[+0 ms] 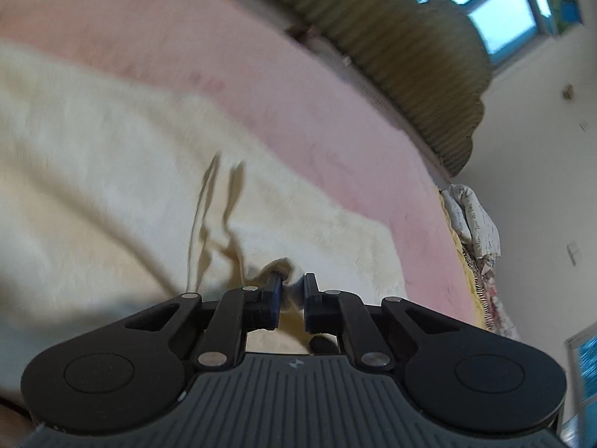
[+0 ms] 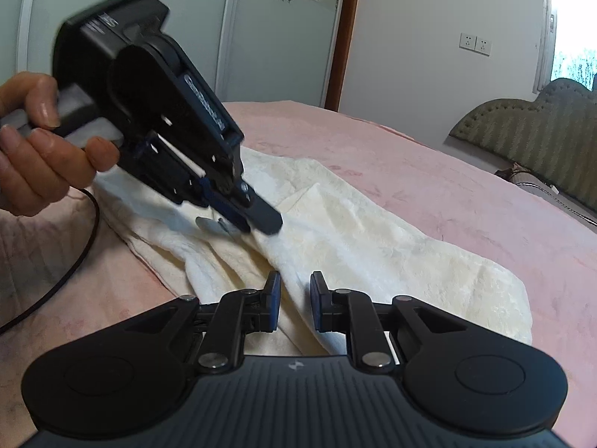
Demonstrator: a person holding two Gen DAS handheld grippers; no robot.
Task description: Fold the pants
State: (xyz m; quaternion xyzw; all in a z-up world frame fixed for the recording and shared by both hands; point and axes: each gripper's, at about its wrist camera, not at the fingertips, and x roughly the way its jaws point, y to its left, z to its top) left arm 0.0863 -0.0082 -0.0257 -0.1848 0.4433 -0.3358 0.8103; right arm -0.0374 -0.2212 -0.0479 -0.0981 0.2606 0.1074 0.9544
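Cream fleece pants [image 1: 112, 171] lie spread on a pink bed cover [image 1: 261, 86]. My left gripper [image 1: 292, 291] is shut on a bunched fold of the pants. A drawstring [image 1: 209, 216] trails over the cloth ahead of it. In the right wrist view the pants [image 2: 373, 239] run from the centre to the right on the bed cover [image 2: 429, 171]. The left gripper [image 2: 257, 220] pinches the cloth near the middle, held by a hand. My right gripper [image 2: 295, 295] has its fingers a small gap apart, with a ridge of the pants lying between them.
An olive padded headboard [image 1: 403, 56] stands at the far edge of the bed, also in the right wrist view [image 2: 533, 138]. Patterned bedding [image 1: 477, 231] hangs at the bed's right side. A black cable [image 2: 63, 272] runs over the cover at left. Wardrobe doors [image 2: 261, 37] stand behind.
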